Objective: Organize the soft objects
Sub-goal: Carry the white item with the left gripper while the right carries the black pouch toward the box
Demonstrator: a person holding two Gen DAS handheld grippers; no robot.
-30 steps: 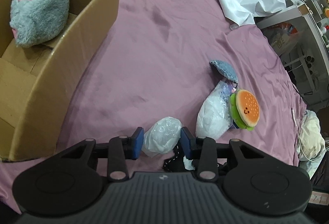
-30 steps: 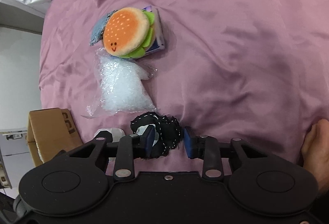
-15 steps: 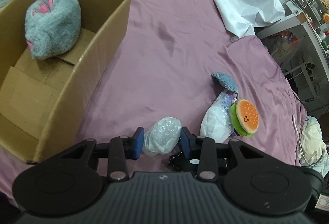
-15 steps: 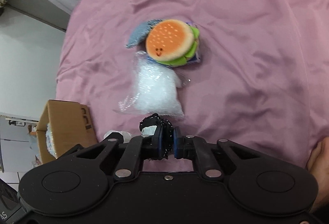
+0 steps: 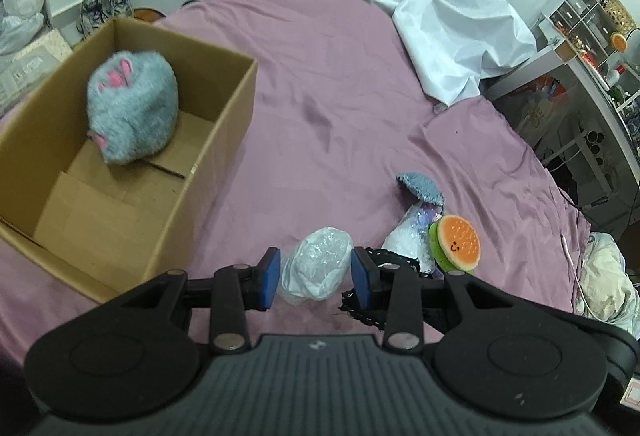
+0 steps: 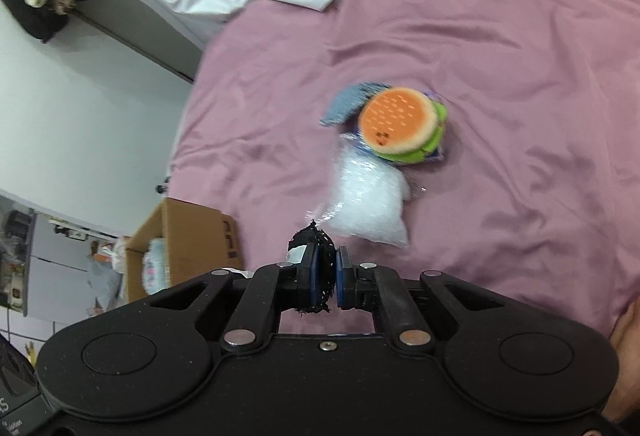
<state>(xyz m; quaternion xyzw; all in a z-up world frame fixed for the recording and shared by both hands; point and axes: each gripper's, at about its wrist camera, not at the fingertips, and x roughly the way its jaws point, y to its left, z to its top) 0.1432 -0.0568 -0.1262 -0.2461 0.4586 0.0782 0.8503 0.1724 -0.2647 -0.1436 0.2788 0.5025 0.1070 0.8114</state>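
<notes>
Left gripper (image 5: pixel 314 274) clamps plastic wad (image 5: pixel 316 266); right gripper (image 6: pixel 327 272) pinches black cloth (image 6: pixel 316 252).

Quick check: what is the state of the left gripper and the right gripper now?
Left gripper: closed on a white plastic bag bundle.
Right gripper: closed on a black fabric piece; its jaws have just been closing.

The bed's pink sheet (image 5: pixel 328 83) has an open cardboard box (image 5: pixel 224 139) sitting on it, a crumpled white sheet (image 5: pixel 440 15) up top, plus a burger plush (image 5: pixel 458 244), clear bag (image 6: pixel 368 203) and blue-grey cloth (image 5: pixel 420 187) bunched together.
</notes>
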